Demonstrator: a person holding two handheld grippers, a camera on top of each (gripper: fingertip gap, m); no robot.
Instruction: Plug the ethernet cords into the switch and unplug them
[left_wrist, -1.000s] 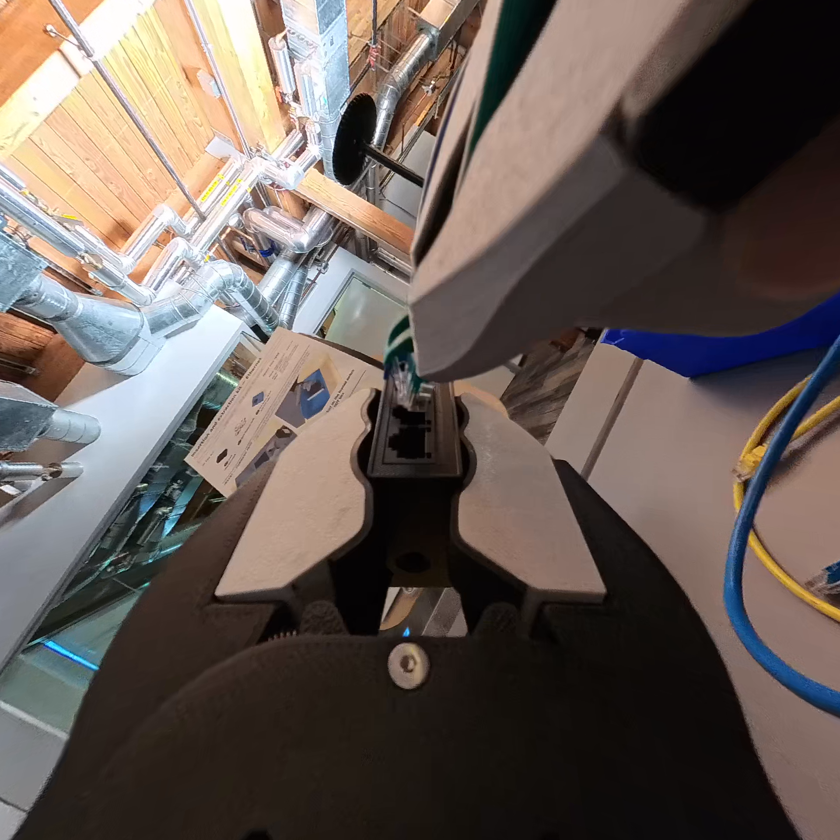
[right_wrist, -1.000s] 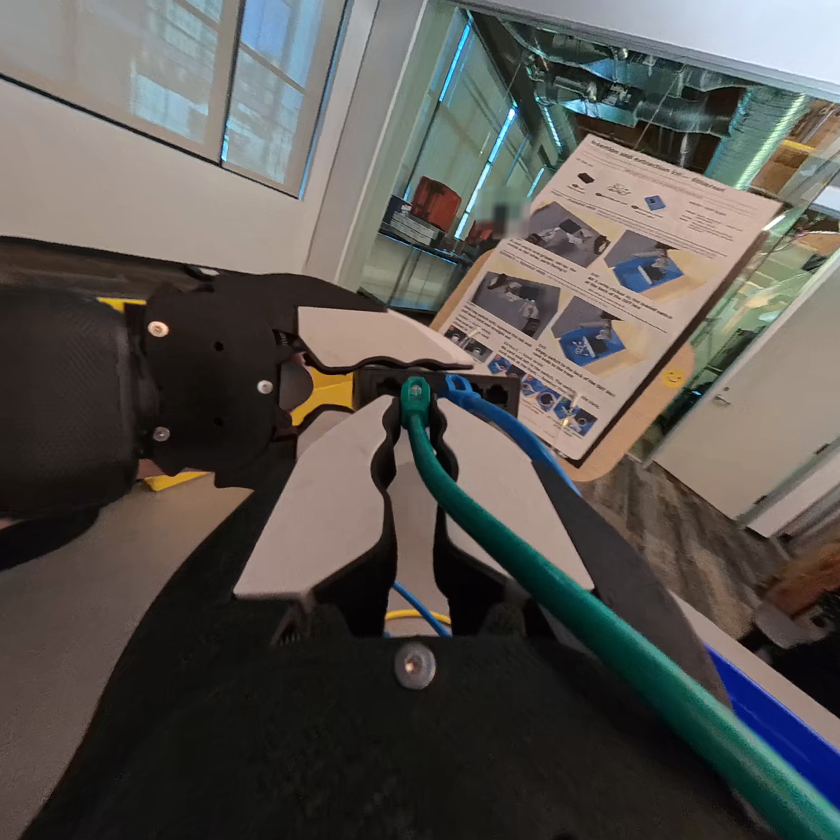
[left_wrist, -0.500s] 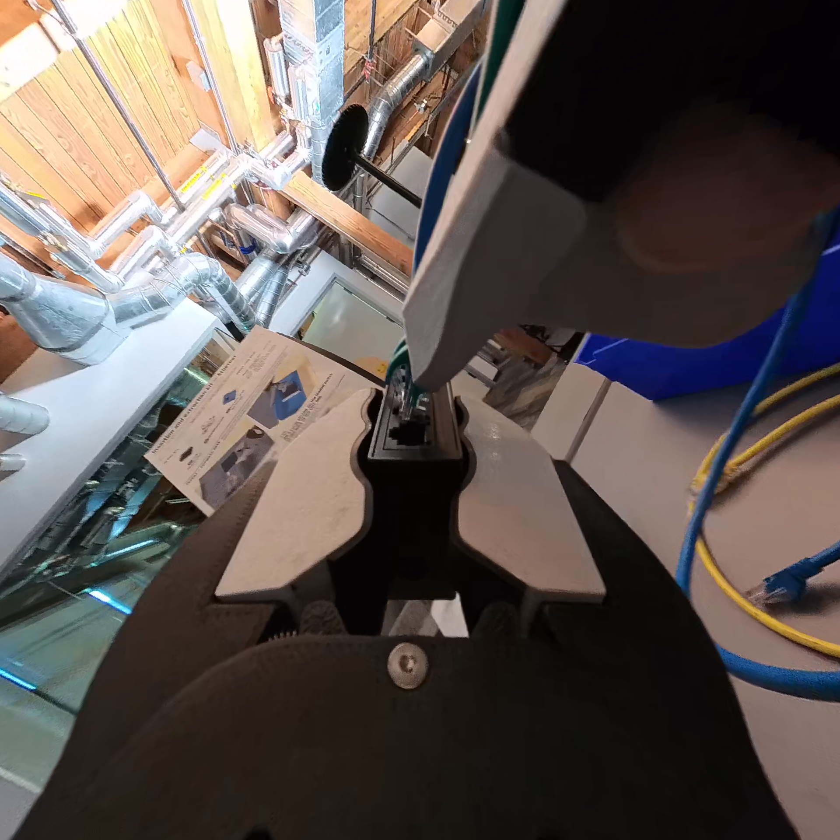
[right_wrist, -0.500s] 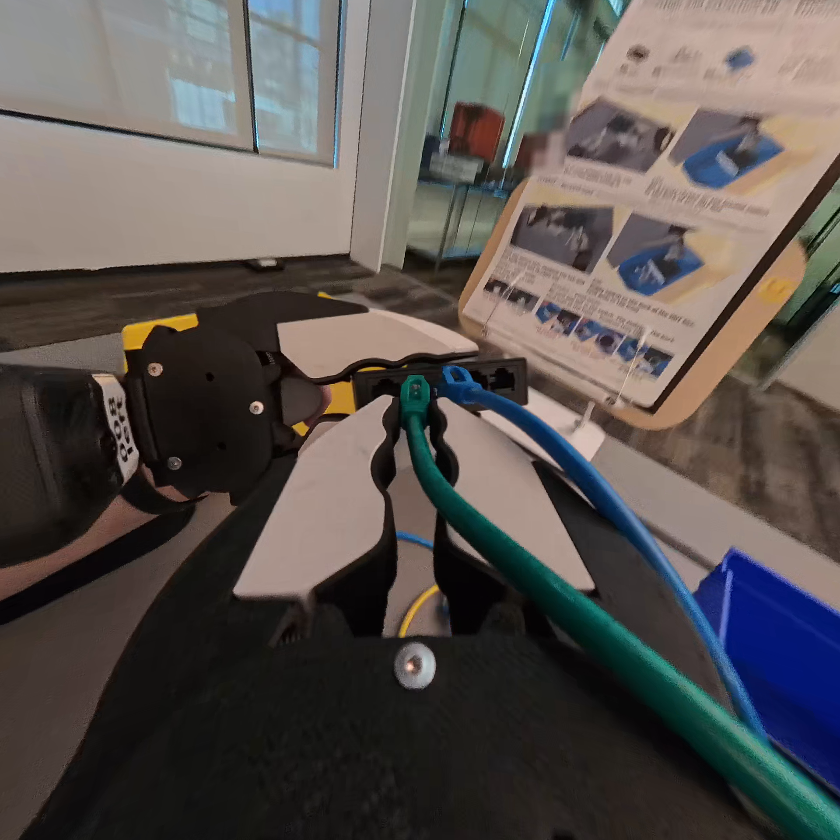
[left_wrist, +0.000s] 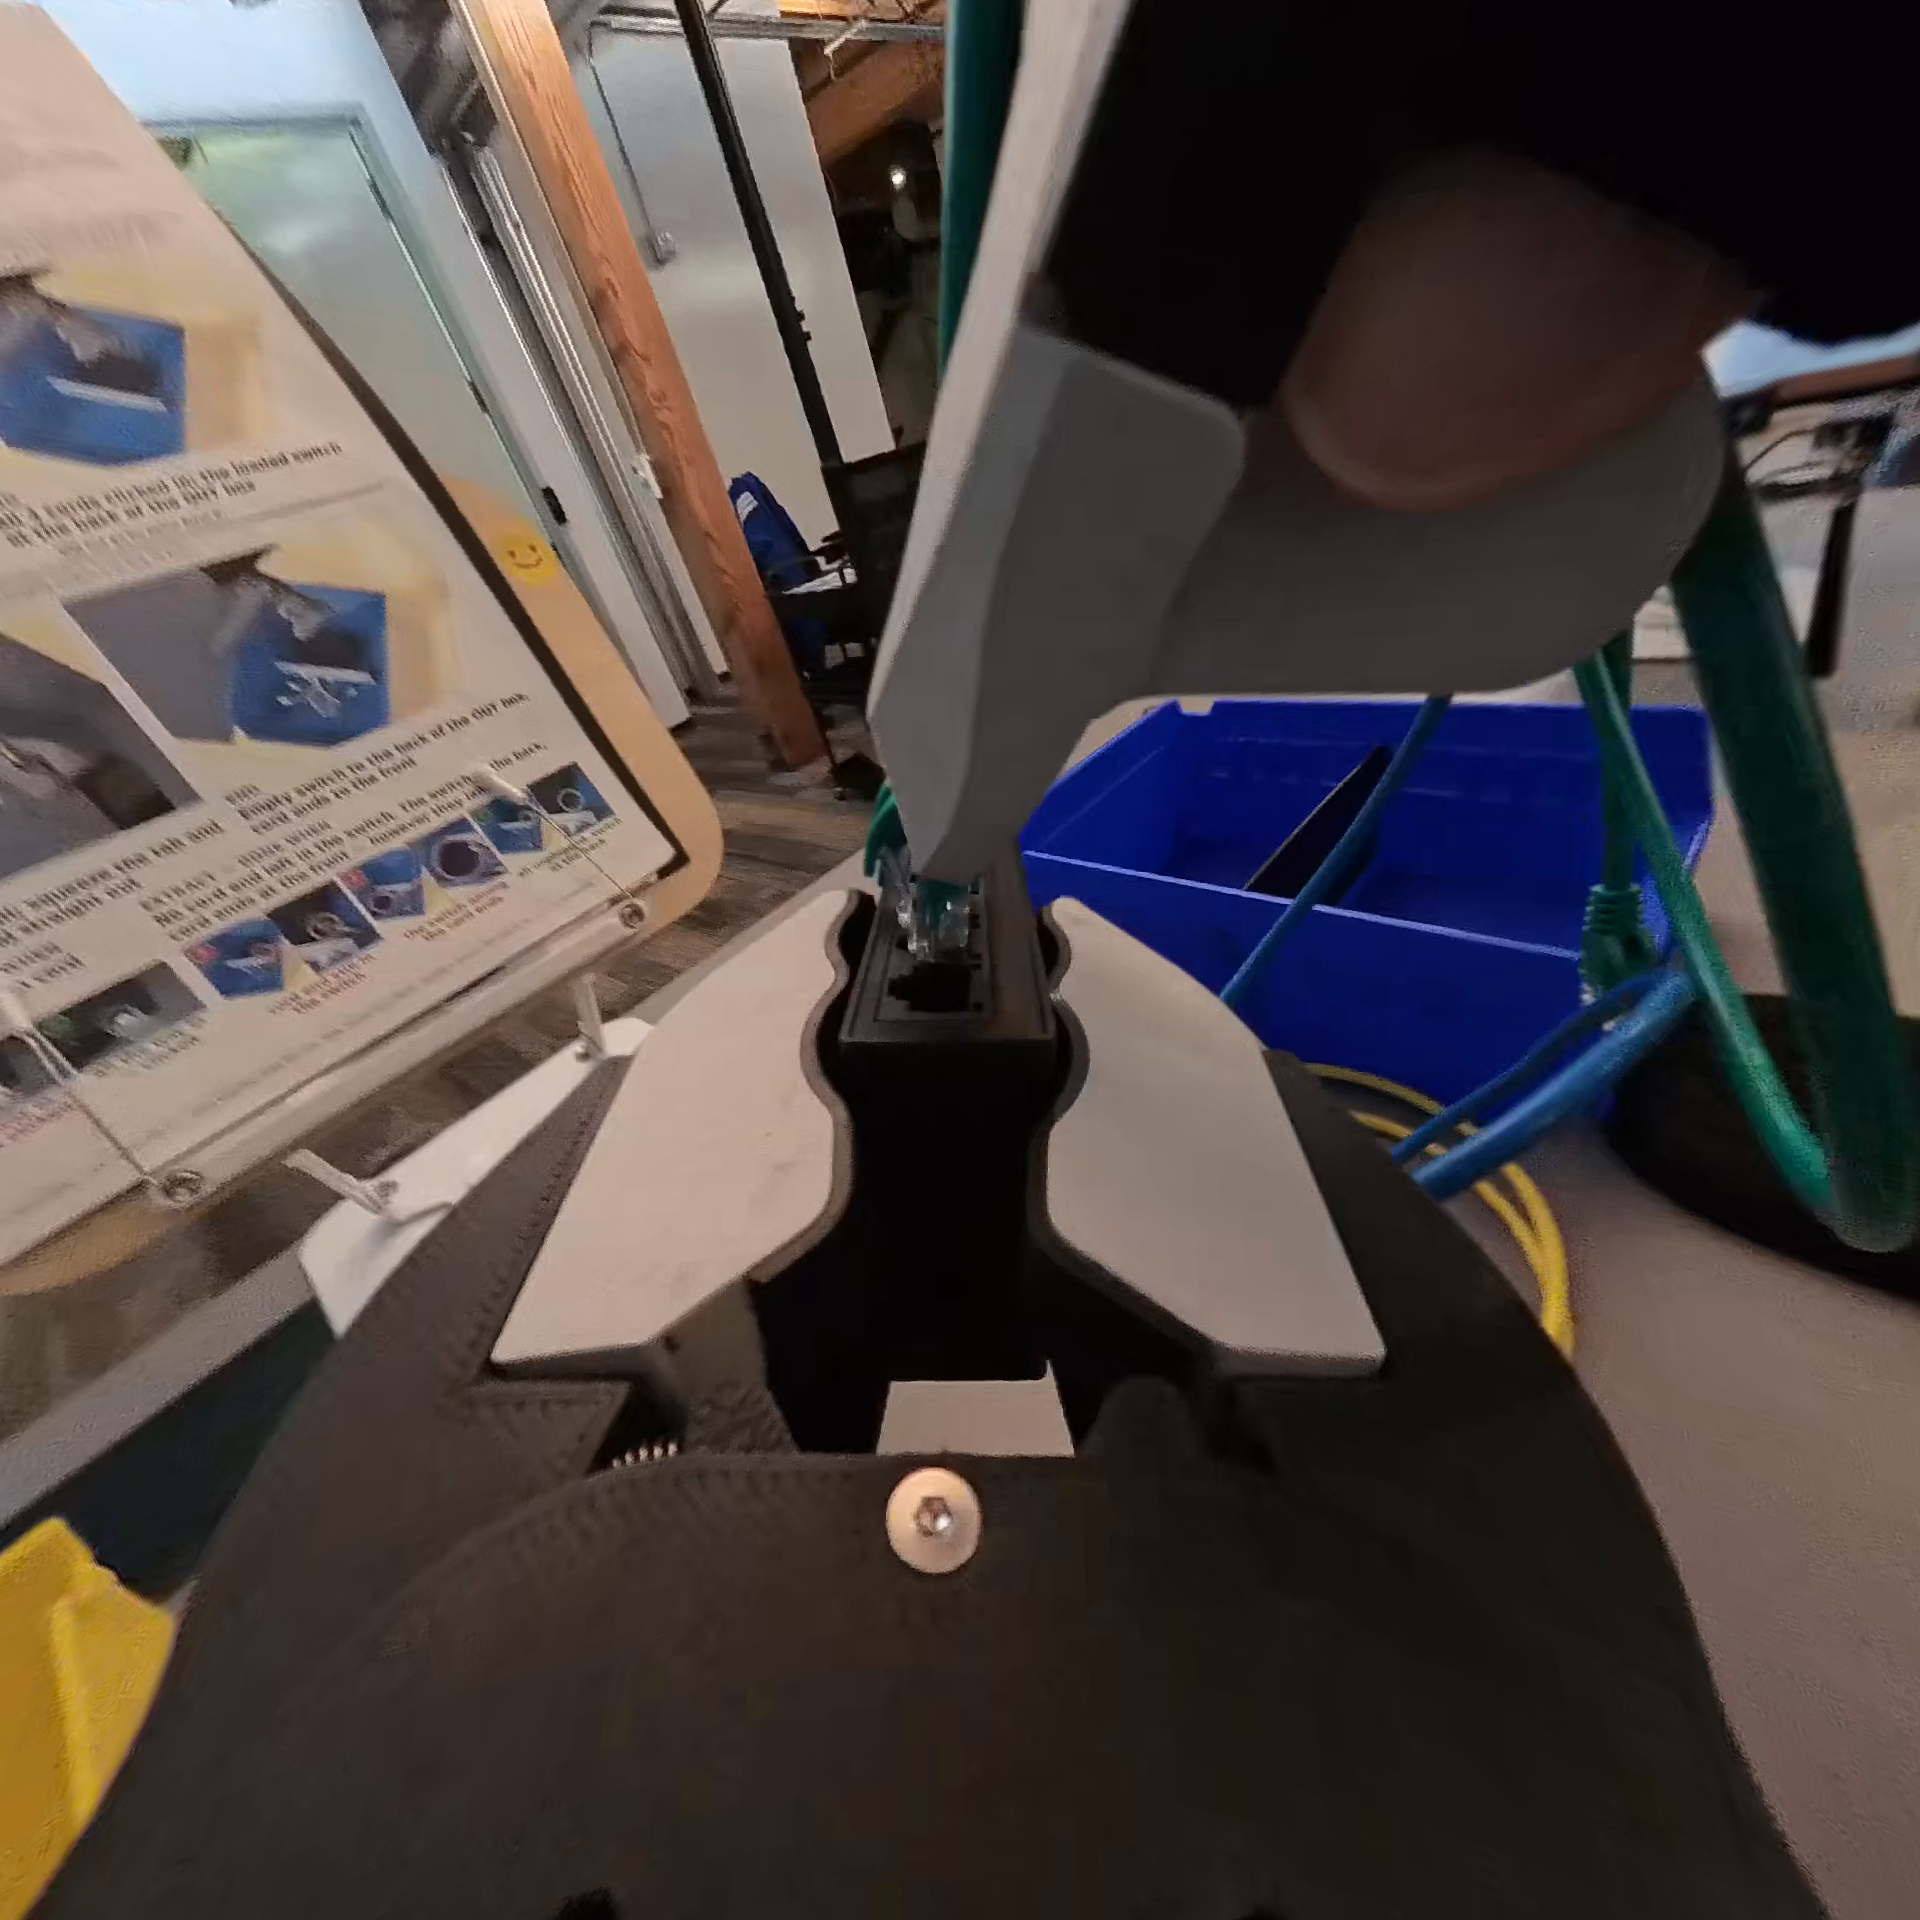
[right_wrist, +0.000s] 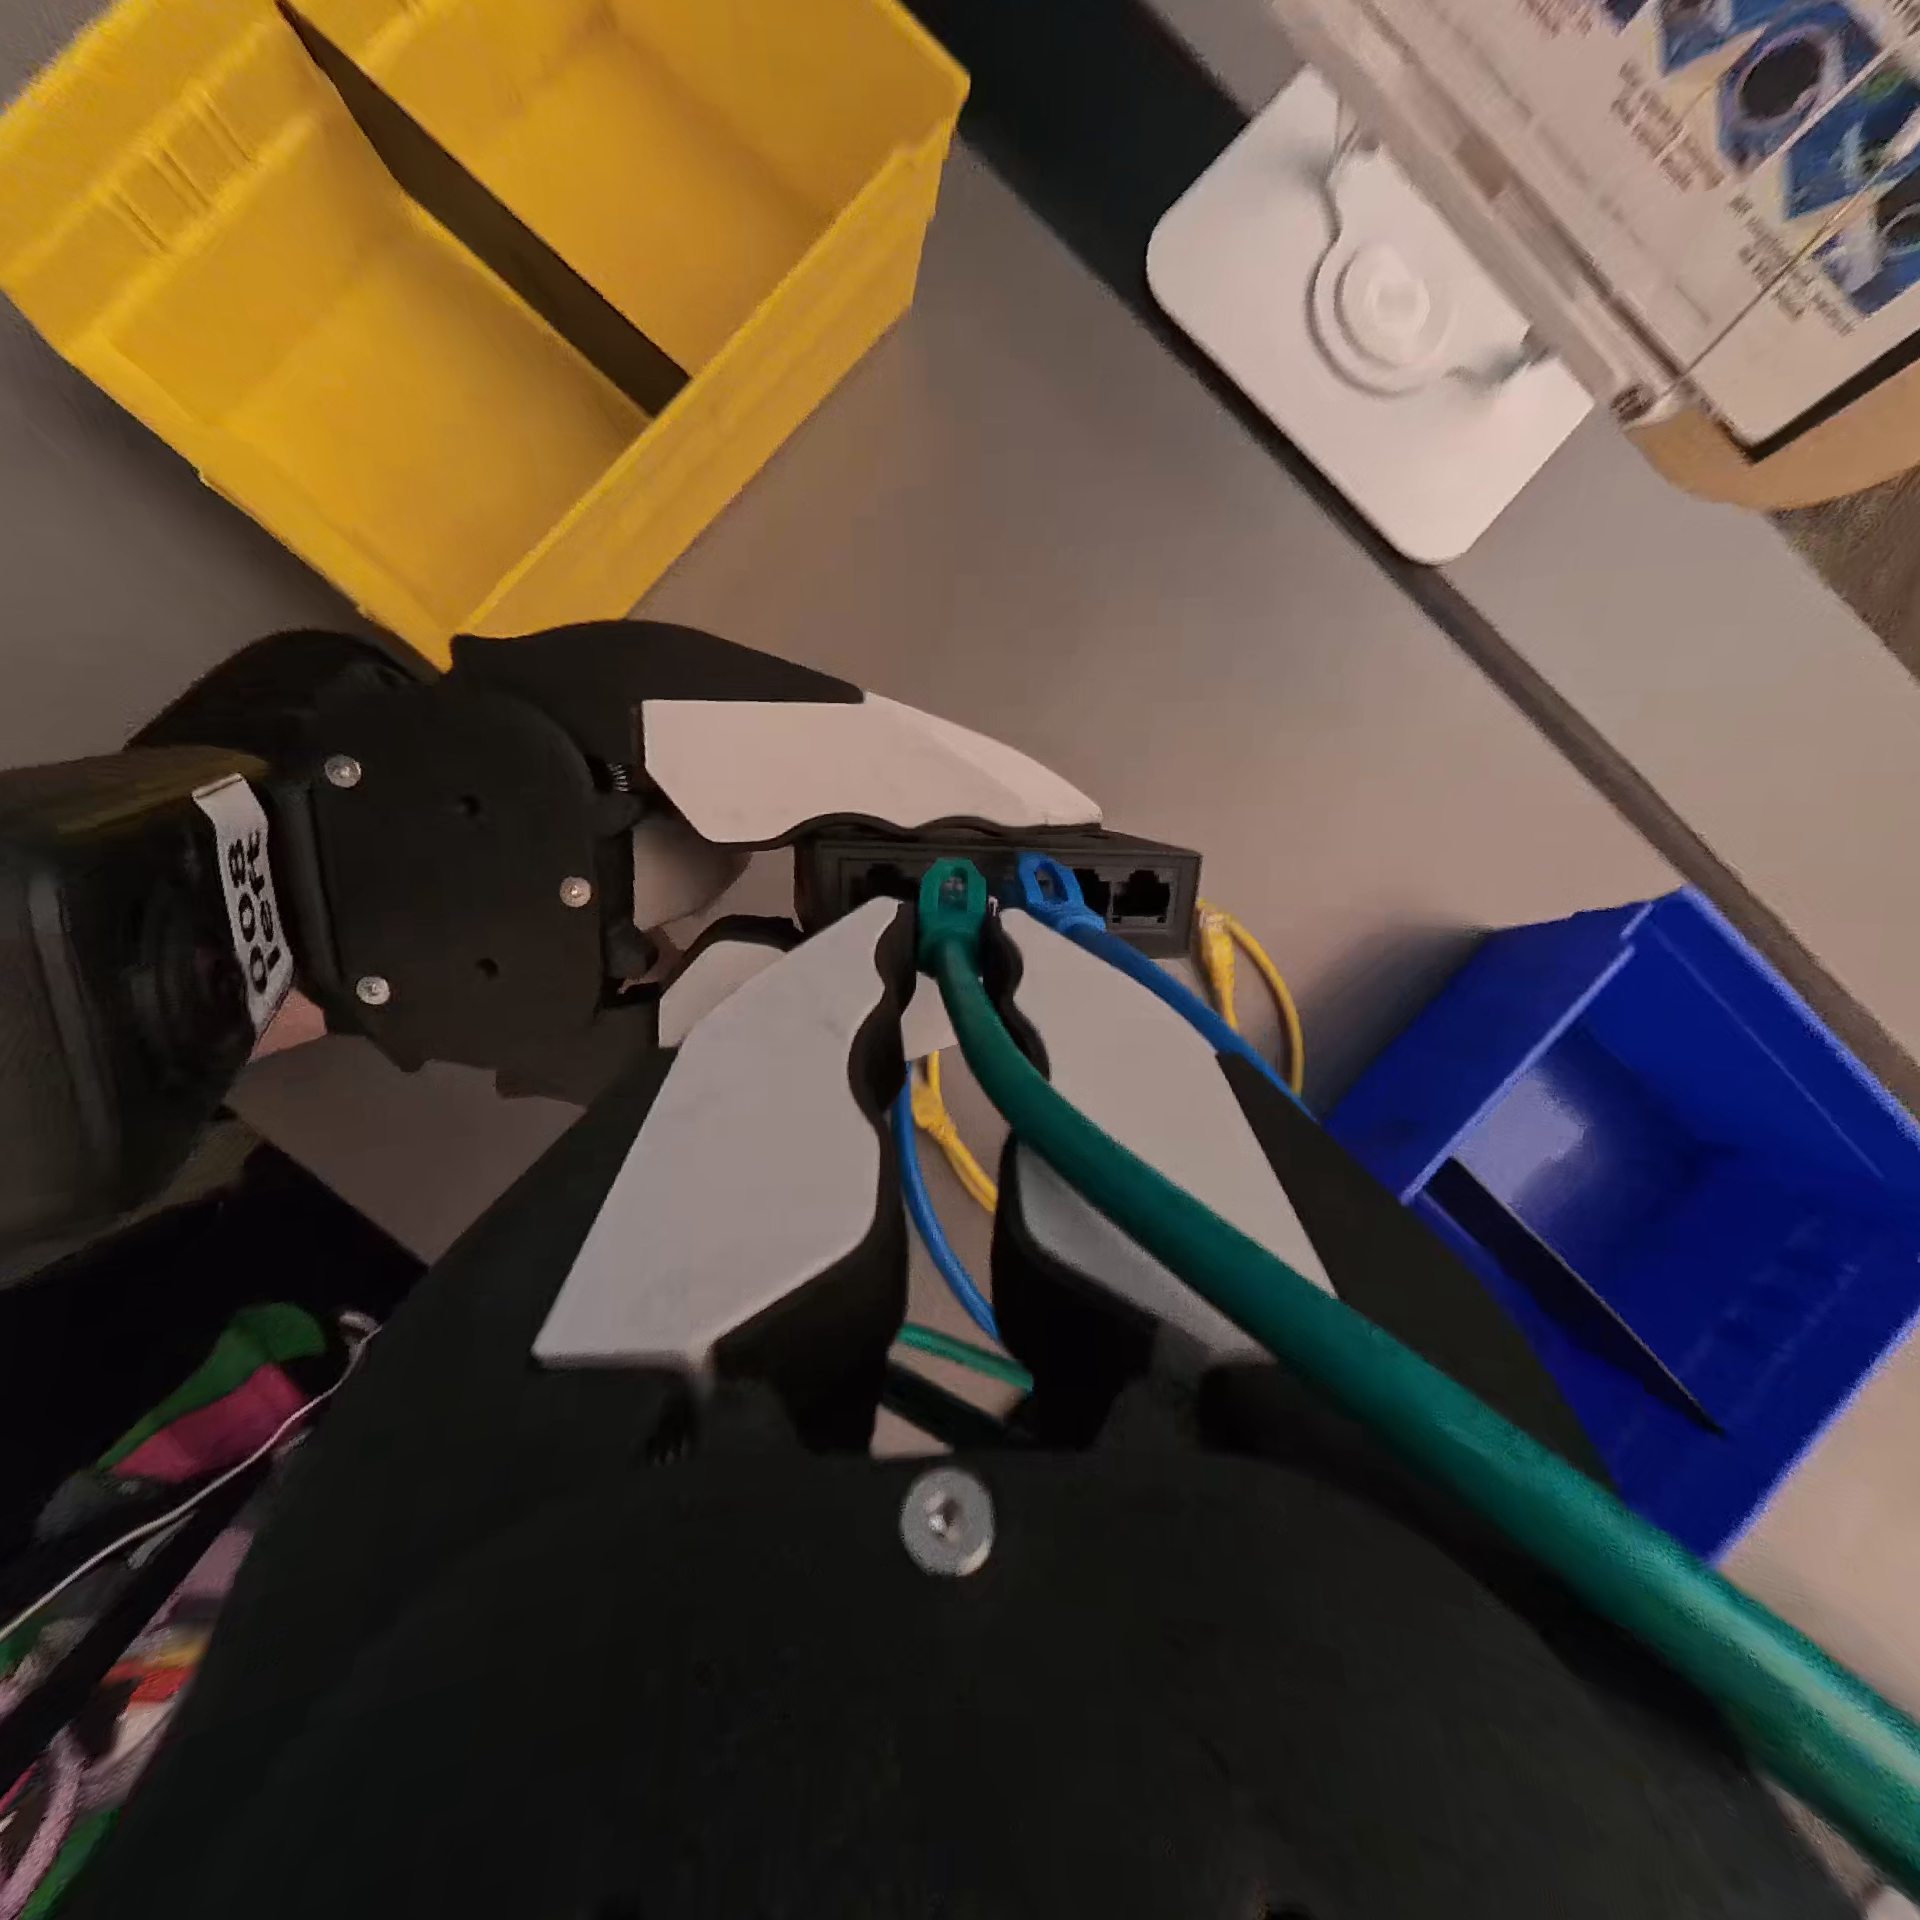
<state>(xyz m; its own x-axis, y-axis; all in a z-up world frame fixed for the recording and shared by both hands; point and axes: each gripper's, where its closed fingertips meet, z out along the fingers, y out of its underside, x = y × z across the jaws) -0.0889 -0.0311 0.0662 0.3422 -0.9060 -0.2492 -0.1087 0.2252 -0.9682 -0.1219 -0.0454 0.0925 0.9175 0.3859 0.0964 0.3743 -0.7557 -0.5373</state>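
1. Grey tabletop (right_wrist: 1195, 582) fills my right wrist view, with a yellow bin (right_wrist: 499, 270) at the top left, a blue bin (right_wrist: 1662, 1195) at the right, and an instruction board (left_wrist: 270, 665) on a white stand (right_wrist: 1361, 312) behind.
2. My left gripper (left_wrist: 940, 997) is clamped on the black switch (right_wrist: 997, 878), holding it off the table by one end.
3. My right gripper (right_wrist: 940, 966) is pinched on the green cord (right_wrist: 1195, 1205) just behind its plug, which sits at a port in the switch's face.
4. Just beside it, a blue cord (right_wrist: 1143, 977) is plugged into the neighbouring port.
5. Beneath the switch, a yellow cord (right_wrist: 1262, 997) lies loose on the table.
6. Whether the green plug is fully seated, I cannot tell.
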